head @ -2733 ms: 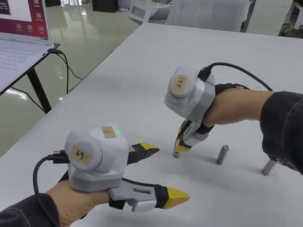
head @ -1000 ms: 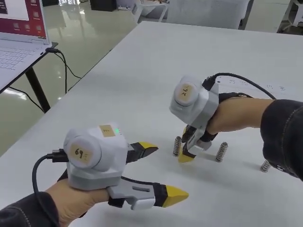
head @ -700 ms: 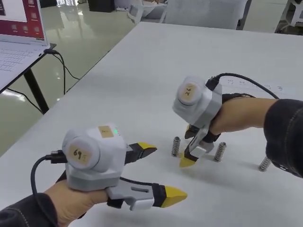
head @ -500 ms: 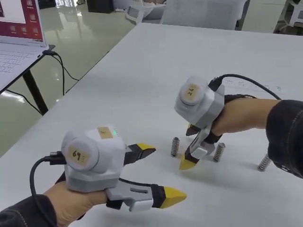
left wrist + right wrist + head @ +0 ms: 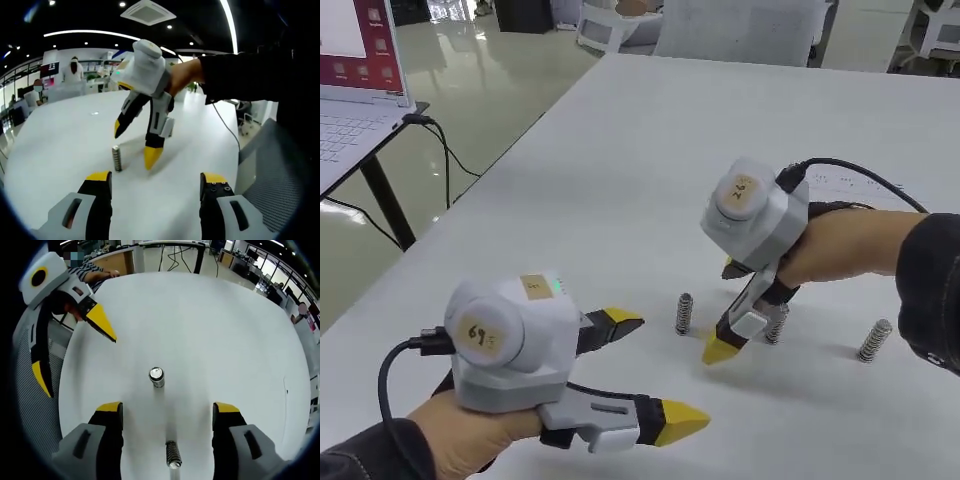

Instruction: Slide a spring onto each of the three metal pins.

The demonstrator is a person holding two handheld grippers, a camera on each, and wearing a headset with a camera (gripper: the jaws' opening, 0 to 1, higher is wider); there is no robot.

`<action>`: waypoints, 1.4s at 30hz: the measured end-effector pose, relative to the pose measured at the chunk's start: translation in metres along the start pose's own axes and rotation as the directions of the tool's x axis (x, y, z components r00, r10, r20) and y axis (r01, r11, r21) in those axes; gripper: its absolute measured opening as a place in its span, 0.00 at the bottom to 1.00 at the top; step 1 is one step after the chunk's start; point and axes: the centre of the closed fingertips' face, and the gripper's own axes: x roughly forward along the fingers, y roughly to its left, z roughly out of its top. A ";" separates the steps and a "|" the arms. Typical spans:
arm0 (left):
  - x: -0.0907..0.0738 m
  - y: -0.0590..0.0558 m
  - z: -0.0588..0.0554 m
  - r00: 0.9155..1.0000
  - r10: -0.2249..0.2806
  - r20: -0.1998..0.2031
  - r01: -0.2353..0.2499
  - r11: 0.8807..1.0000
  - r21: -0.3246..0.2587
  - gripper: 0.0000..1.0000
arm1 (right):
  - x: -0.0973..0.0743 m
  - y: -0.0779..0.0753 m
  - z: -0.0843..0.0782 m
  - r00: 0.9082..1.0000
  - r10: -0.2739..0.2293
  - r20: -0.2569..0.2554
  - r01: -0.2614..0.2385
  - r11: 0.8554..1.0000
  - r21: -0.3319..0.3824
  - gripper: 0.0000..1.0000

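Three springs stand upright in a row on the white table (image 5: 570,180): the first spring (image 5: 684,313), the second spring (image 5: 778,322) half hidden behind a jaw, the third spring (image 5: 873,340) off by the sleeve (image 5: 932,290). The right gripper (image 5: 134,145) hangs over the first two, jaws spread wide and gripping nothing, one yellow tip low between them. Its own view looks down on a spring's shiny top. The left gripper (image 5: 655,370) hovers near the table's edge, well apart from the springs, jaws wide and empty too. A laptop (image 5: 350,100) sits off to the side.
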 end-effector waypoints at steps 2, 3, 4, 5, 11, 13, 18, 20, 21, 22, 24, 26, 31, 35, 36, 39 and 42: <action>0.000 0.000 0.000 1.000 0.000 -0.001 0.000 1.000 0.000 0.67 | -0.002 0.000 -0.003 1.000 -0.003 0.001 0.003 1.000 0.006 0.73; 0.000 0.000 0.000 1.000 -0.001 -0.002 0.001 1.000 0.000 0.67 | -0.002 0.000 -0.004 1.000 -0.001 0.000 0.001 1.000 0.011 0.74; 0.000 -0.001 -0.001 1.000 -0.001 -0.002 0.001 1.000 0.000 0.67 | -0.003 0.000 -0.005 1.000 -0.001 0.001 0.001 1.000 0.013 0.74; 0.000 -0.001 -0.001 1.000 -0.001 -0.003 0.001 1.000 0.000 0.67 | -0.003 0.000 -0.006 1.000 -0.002 0.001 0.002 1.000 0.015 0.74; 0.000 -0.001 -0.001 1.000 -0.002 -0.004 0.002 1.000 0.000 0.67 | -0.006 -0.001 -0.010 1.000 -0.011 0.011 0.011 1.000 0.026 0.76; 0.000 -0.001 -0.002 1.000 -0.003 -0.005 0.003 1.000 0.000 0.68 | -0.009 -0.003 -0.011 1.000 -0.019 0.018 0.018 0.999 0.032 0.76; 0.001 -0.001 -0.002 1.000 -0.003 -0.007 0.003 1.000 -0.001 0.68 | -0.013 -0.006 -0.019 0.999 -0.029 0.022 0.028 0.998 0.051 0.77; 0.001 -0.001 -0.002 1.000 -0.003 -0.008 0.003 1.000 -0.002 0.68 | -0.015 -0.007 -0.022 0.999 -0.032 0.025 0.030 0.998 0.060 0.77; 0.001 -0.001 -0.002 1.000 -0.003 -0.009 0.003 1.000 -0.002 0.68 | -0.015 -0.007 -0.024 0.999 -0.035 0.027 0.033 0.997 0.063 0.78; 0.001 -0.002 -0.002 1.000 -0.003 -0.009 0.003 1.000 -0.001 0.68 | -0.016 -0.007 -0.025 0.999 -0.036 0.027 0.035 0.997 0.066 0.78; 0.001 -0.002 -0.002 1.000 -0.003 -0.010 0.003 1.000 0.000 0.68 | -0.017 -0.008 -0.028 0.999 -0.041 0.031 0.039 0.996 0.075 0.78; 0.001 -0.002 -0.002 1.000 -0.003 -0.010 0.003 1.000 0.000 0.68 | -0.019 -0.009 -0.031 0.998 -0.049 0.035 0.046 0.996 0.081 0.78; 0.002 -0.001 -0.003 1.000 -0.002 -0.013 0.002 1.000 -0.002 0.68 | -0.024 -0.011 -0.038 0.997 -0.064 0.045 0.060 0.993 0.099 0.79; 0.002 -0.002 -0.003 1.000 -0.002 -0.014 0.002 1.000 0.001 0.68 | -0.027 -0.012 -0.044 0.996 -0.074 0.048 0.069 0.991 0.113 0.79; 0.002 -0.002 -0.002 1.000 -0.001 -0.014 0.001 1.000 0.001 0.68 | -0.028 -0.013 -0.045 0.996 -0.079 0.051 0.073 0.990 0.118 0.79; 0.002 -0.002 -0.003 1.000 -0.001 -0.014 0.001 1.000 0.001 0.68 | -0.031 -0.014 -0.046 0.994 -0.091 0.063 0.082 0.988 0.131 0.80; 0.003 -0.003 -0.003 1.000 -0.003 -0.016 0.003 1.000 0.003 0.68 | -0.035 -0.016 -0.050 0.992 -0.104 0.074 0.092 0.985 0.145 0.80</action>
